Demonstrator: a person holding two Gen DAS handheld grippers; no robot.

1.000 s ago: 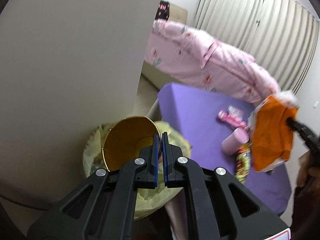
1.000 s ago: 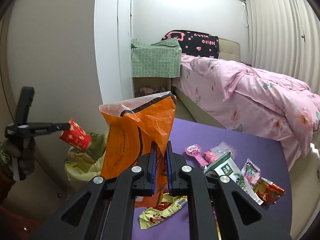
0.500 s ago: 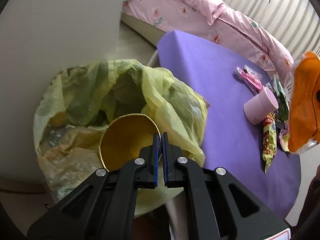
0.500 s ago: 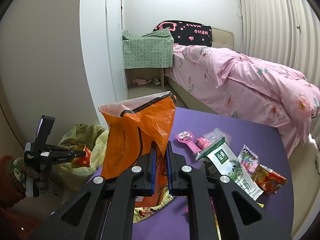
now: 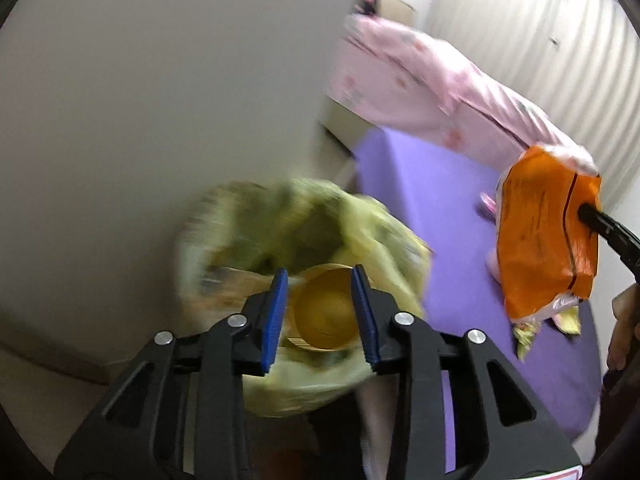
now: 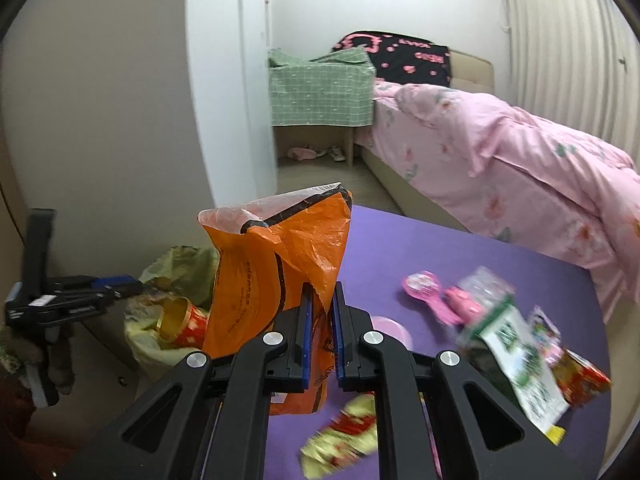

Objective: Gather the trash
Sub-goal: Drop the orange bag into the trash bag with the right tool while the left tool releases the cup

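Hanging over the yellow-lined trash bin (image 5: 304, 280) at lower centre of the left wrist view, the left hand-held gripper (image 5: 320, 312) is seen with its jaws spread and nothing between them; the gold-lined paper cup (image 5: 326, 314) lies in the bin below, apparently released there. In the right wrist view the cup (image 6: 180, 326) is seen on its side inside the liner. The orange snack bag (image 6: 280, 280) is pinched upright by the right hand-held gripper (image 6: 319, 320) above the purple bench (image 6: 420, 248), probably to be binned next. Wrappers (image 6: 344, 436), a green-and-white packet (image 6: 516, 352), a pink toy (image 6: 436, 296) and a pink cup (image 6: 390, 330) are left on the bench; nothing is seen blocking the bin mouth.
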